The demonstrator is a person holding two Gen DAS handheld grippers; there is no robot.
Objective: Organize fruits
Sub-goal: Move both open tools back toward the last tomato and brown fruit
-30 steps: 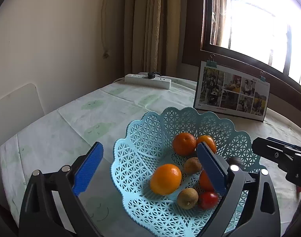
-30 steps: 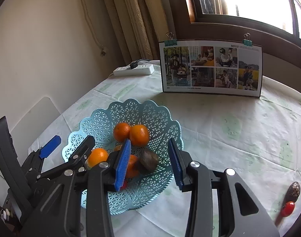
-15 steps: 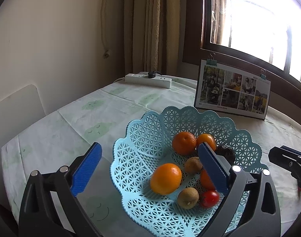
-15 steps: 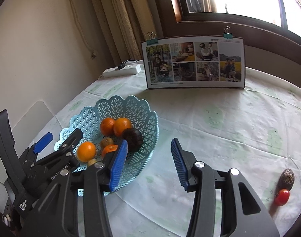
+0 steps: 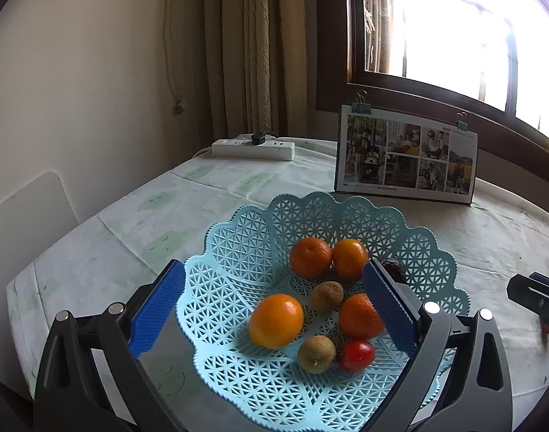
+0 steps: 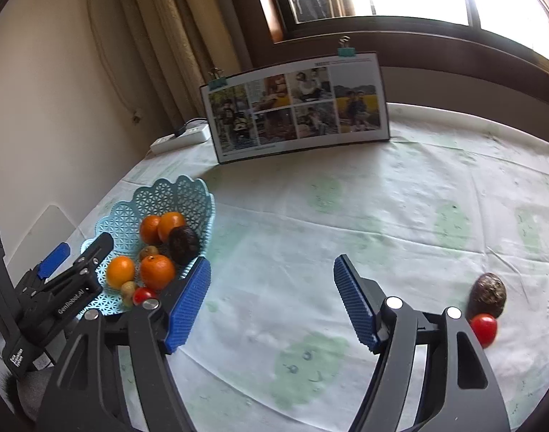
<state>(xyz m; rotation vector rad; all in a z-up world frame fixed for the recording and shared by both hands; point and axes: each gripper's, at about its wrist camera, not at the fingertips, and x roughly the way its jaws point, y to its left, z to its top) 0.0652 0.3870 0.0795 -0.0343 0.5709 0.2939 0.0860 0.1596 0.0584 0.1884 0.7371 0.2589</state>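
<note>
My left gripper (image 5: 272, 307) has its fingers wide apart with nothing between them, straddling the blue basket (image 5: 245, 244) that holds oranges (image 5: 276, 320), kiwis (image 5: 316, 354) and a cherry tomato (image 5: 356, 355). To the right, my right gripper (image 6: 270, 306) is equally spread and empty over bare tablecloth (image 6: 346, 208). Only its camera shows the dark fruit (image 6: 487, 295) and a second red tomato (image 6: 484, 328), touching, on the cloth at the near right, well apart from the basket.

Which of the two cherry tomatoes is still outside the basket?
The cherry tomato on the tablecloth beside the dark fruit; the other tomato sits inside the blue basket.
</note>
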